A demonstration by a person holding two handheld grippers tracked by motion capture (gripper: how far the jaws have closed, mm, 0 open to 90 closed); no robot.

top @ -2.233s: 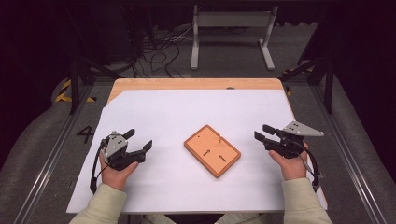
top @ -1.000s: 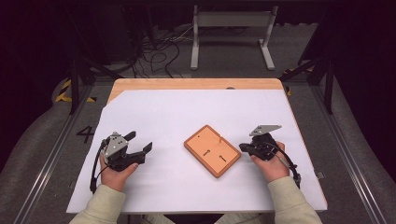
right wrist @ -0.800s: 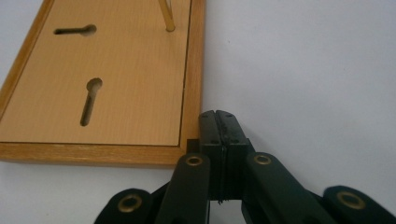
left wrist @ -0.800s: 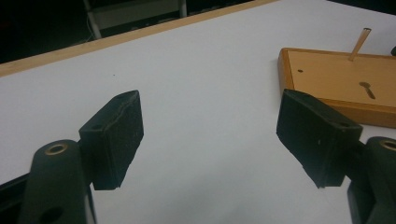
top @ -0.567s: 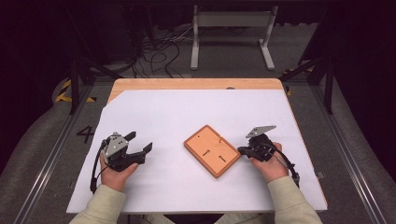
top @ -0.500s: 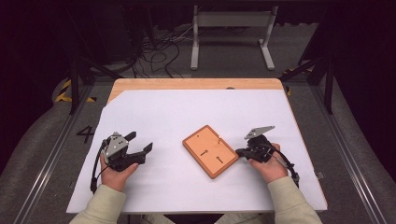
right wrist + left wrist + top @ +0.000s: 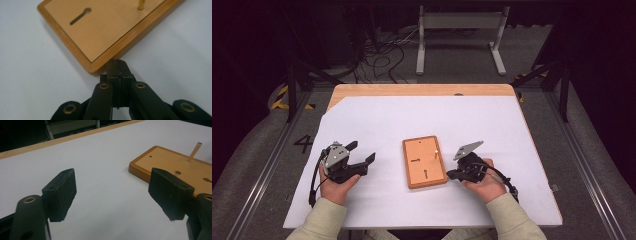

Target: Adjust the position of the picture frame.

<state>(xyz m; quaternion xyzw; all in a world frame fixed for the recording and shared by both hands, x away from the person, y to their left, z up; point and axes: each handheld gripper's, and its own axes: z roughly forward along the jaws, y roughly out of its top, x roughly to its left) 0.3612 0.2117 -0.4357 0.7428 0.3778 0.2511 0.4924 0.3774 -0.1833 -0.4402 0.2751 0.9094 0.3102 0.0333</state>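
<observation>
Where the tongs work: bare white paper [image 7: 377, 125] all round.
Right tongs [image 7: 117, 65]: pressed shut, empty, tips at wooden board [image 7: 424, 161] near corner edge.
Left tongs [image 7: 362, 159]: wide, empty, resting apart.
Board: mid-worktop [image 7: 422, 90], peg [image 7: 435, 152] upright.

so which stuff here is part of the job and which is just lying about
In the job:
- wooden board, with a brass peg standing in it
- right gripper, shut, tips at the board's corner
- left gripper, open, away from the board

Lying about:
- white sheet
- metal stand
- floor cables
</observation>
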